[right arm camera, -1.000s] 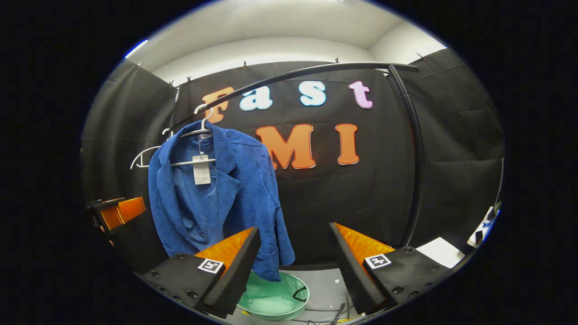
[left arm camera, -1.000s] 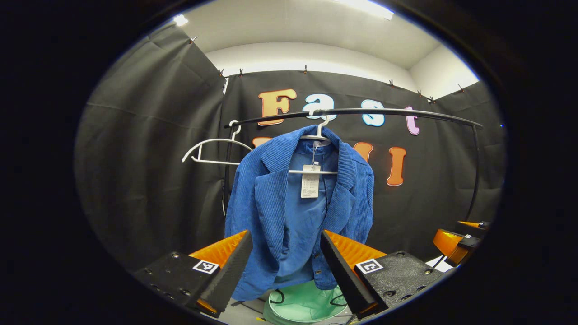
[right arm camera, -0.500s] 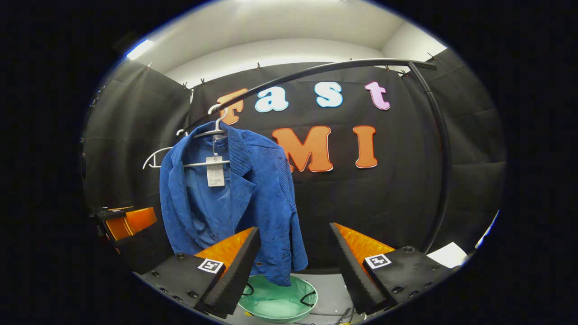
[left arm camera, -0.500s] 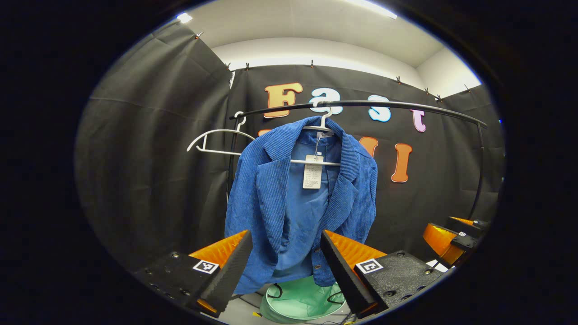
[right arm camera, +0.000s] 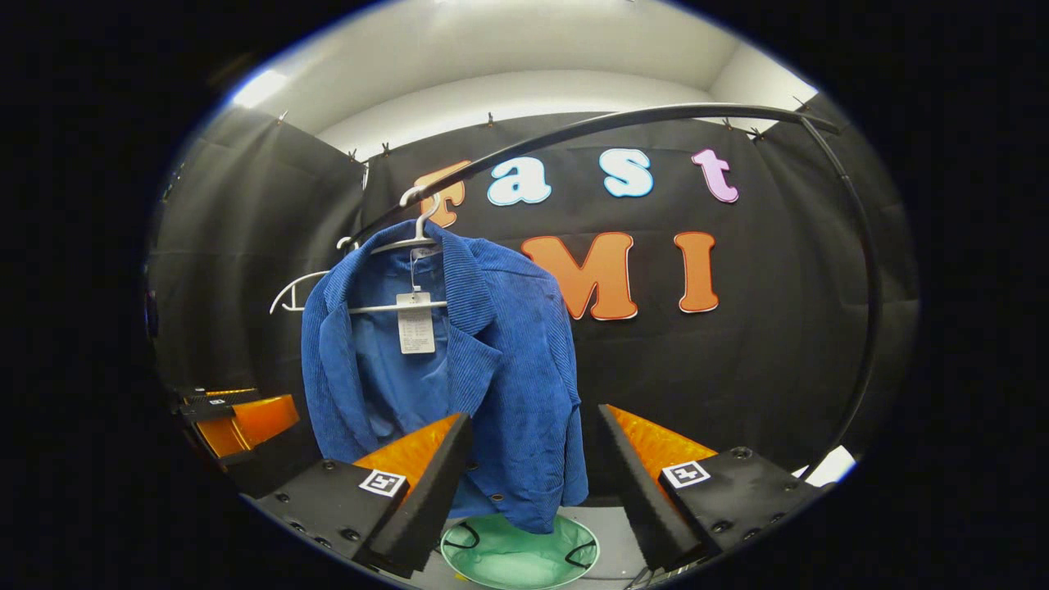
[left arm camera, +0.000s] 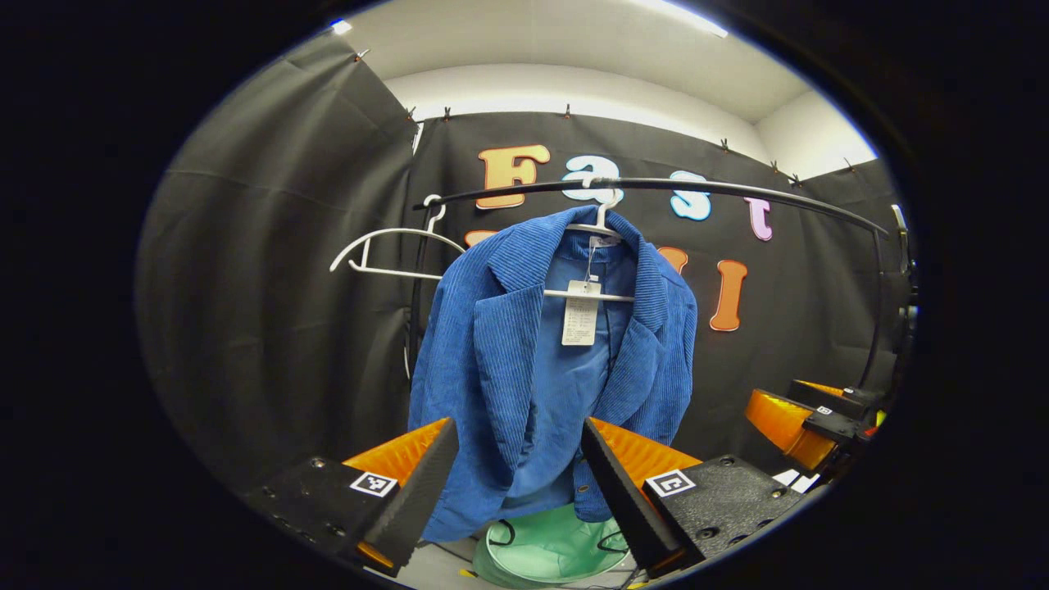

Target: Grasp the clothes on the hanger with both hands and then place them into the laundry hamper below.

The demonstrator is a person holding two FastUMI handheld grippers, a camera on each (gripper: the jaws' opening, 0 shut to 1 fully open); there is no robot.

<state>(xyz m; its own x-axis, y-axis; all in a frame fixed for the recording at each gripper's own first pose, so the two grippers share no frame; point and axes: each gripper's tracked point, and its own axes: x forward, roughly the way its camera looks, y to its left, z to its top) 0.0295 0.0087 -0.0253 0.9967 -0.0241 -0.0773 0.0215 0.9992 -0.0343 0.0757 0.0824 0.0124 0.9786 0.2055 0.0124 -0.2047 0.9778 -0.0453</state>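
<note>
A blue corduroy jacket with a paper tag hangs on a white hanger from a black curved rail. Under it stands a mint-green laundry hamper. In the left gripper view my left gripper is open a little in front of the jacket's lower half, not touching it. In the right gripper view my right gripper is open, with the jacket's right hem seen just behind its left finger. The other gripper shows far off at the side in each view.
An empty white hanger hangs on the rail to the left of the jacket. The rail's upright post curves down on the right. Black cloth walls close the booth on all sides. A pale floor lies around the hamper.
Both grippers have come a little closer to the jacket, which looks larger. In the right gripper view the jacket and hamper have shifted rightward toward the fingers. Both stay open.
</note>
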